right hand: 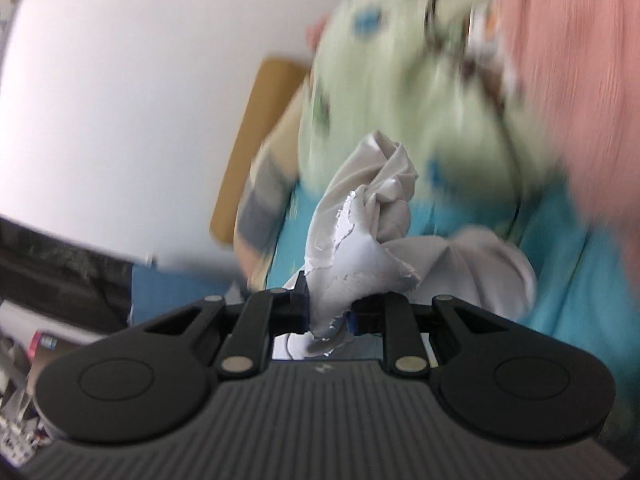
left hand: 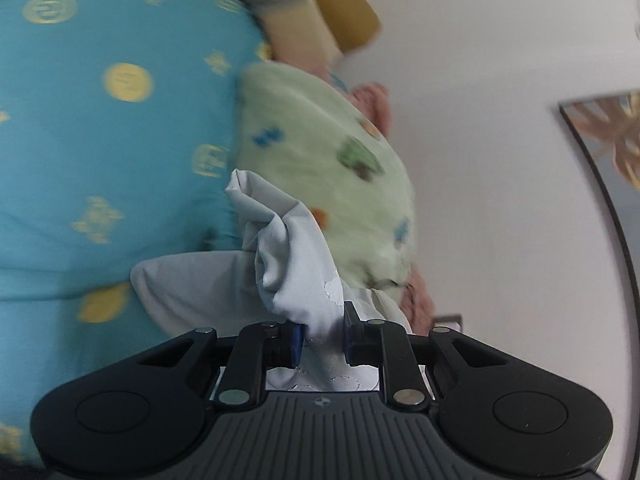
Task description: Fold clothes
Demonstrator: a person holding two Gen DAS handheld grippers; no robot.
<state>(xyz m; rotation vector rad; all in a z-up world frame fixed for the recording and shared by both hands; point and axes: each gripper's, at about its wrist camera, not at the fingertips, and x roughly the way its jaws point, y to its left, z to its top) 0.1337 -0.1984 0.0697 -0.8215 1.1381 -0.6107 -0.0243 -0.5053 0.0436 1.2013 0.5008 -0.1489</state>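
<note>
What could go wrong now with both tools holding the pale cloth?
The pale cloth is bunched and twisted between the left tool and right tool, so spreading it may leave creases. Each tool pinches only a narrow wad, which could slip. The green blanket lies close and might snag.

Bedding against a white wall

A turquoise sheet [left hand: 100,152] with gold motifs touches a pale green patterned pillow [left hand: 320,160]; pink fabric [right hand: 568,80] and a mustard headboard [left hand: 344,4] lie beyond.

The soft pale grey cloth garment [left hand: 280,248] looks smooth; the matt black plastic left gripper [left hand: 322,338] (ribbed body) holds it.
</note>
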